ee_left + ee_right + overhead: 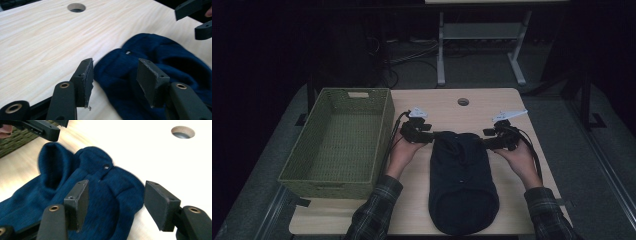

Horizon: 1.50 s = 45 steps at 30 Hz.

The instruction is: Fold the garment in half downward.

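Navy knit garment [463, 182] flat, collar end rumpled; L gripper [113, 80], R gripper [116, 203] jaws spread.

Your high view looks forward and down from above your side of the table [512, 107], taking in its whole top. Each gripper view sits low and close, looking along its jaws. All three share the navy garment [462, 182] [160, 65] [100, 185] and the table hole [463, 102] [76, 7] [183, 132].

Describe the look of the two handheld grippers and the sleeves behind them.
Both the left gripper and the right gripper are black, with flat rectangular pads, brass-coloured pivot rivets and a pale three-cornered plate on top. Black cables trail back. The sleeves are dark plaid.
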Each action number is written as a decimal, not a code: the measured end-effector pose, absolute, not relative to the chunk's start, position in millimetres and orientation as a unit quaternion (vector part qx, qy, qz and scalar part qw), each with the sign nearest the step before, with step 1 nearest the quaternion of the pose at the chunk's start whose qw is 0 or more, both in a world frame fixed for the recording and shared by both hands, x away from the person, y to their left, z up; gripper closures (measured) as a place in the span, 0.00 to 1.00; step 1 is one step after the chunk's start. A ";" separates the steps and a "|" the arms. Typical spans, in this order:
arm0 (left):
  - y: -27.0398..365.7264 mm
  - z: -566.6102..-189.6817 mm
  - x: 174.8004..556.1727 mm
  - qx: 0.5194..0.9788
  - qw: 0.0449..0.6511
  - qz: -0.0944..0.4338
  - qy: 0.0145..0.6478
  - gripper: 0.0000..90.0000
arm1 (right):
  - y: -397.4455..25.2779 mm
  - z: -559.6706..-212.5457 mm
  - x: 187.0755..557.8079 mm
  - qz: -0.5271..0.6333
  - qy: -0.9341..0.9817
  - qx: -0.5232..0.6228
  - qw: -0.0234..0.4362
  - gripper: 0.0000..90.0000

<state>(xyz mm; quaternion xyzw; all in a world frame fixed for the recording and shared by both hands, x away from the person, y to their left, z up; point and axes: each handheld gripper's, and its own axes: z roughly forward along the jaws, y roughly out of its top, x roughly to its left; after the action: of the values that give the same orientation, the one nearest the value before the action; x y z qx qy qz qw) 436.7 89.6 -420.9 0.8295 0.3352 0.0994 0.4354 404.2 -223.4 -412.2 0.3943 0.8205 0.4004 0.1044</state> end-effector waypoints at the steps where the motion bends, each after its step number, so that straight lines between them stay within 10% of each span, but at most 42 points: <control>1: 89.7 -422.1 439.3 0.827 0.437 0.098 0.339 0.52 | -222.6 -411.5 407.1 0.401 0.820 0.394 0.105 0.41; 34: 75.3 -466.7 477.0 0.856 0.371 0.059 0.355 0.48 | -221.2 -451.7 467.5 0.341 0.833 0.429 0.076 0.55; 45: 69.5 -466.4 472.9 0.867 0.369 0.047 0.333 0.73 | -218.0 -463.2 459.3 0.335 0.843 0.416 0.067 0.68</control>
<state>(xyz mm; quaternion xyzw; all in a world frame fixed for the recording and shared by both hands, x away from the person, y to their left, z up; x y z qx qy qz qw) 472.9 69.5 -466.4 0.8666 0.3326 0.0473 0.3690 459.3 -218.0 -463.2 0.4163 0.8425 0.3353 0.0672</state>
